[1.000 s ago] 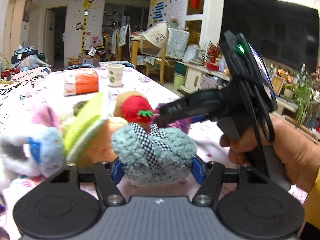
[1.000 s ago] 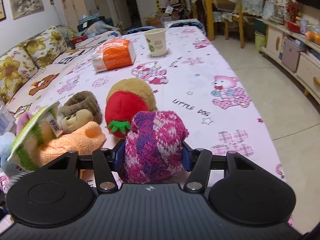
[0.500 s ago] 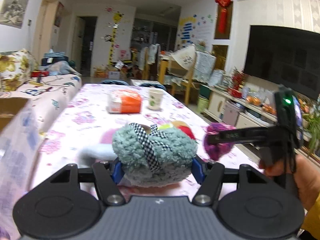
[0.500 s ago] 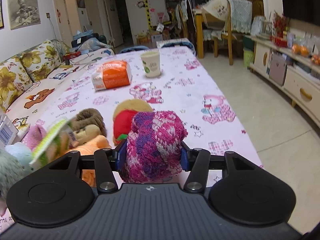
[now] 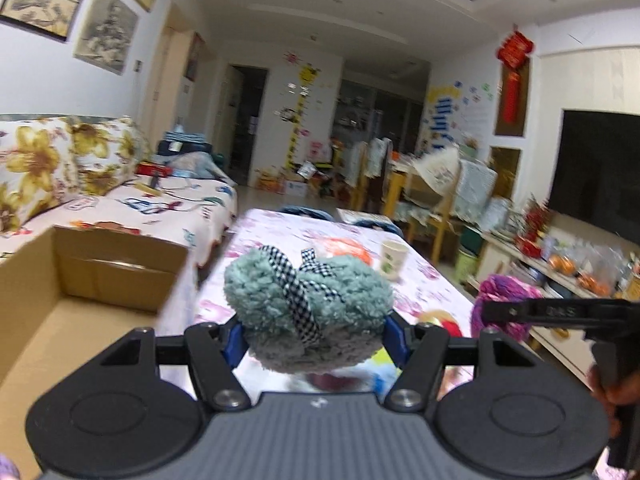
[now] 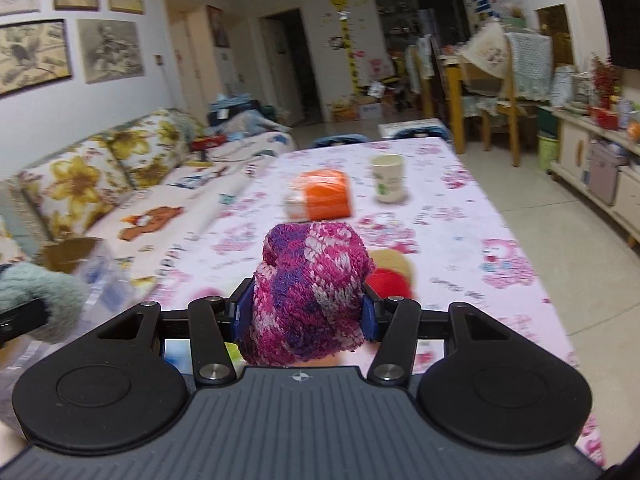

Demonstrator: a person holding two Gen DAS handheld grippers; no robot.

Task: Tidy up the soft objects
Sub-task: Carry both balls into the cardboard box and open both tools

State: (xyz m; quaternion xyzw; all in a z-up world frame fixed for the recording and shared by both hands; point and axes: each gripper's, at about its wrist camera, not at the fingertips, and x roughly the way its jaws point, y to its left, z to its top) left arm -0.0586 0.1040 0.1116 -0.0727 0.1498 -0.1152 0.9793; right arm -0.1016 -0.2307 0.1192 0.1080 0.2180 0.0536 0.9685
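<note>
My left gripper (image 5: 312, 340) is shut on a fluffy teal soft toy (image 5: 308, 312) with a black-and-white checked ribbon, held up above the table. An open cardboard box (image 5: 80, 280) lies low to its left. My right gripper (image 6: 306, 316) is shut on a pink-and-purple knitted soft toy (image 6: 312, 292). That same knitted toy (image 5: 504, 304) and the right gripper's black finger (image 5: 552, 312) appear at the right of the left wrist view. A red and tan plush (image 6: 390, 276) rests on the table behind the knitted toy. The teal toy (image 6: 40, 300) shows at the left edge of the right wrist view.
The table has a pink patterned cloth (image 6: 460, 216). On it stand a paper cup (image 6: 387, 178) and an orange-and-white packet (image 6: 320, 196). A floral sofa (image 6: 100, 172) runs along the left. Chairs and a low cabinet (image 6: 600, 164) stand at the right.
Both grippers rose from the pile of soft toys, each keeping its toy. The left one swung left, so the cardboard box came into view and the pile dropped out of sight.
</note>
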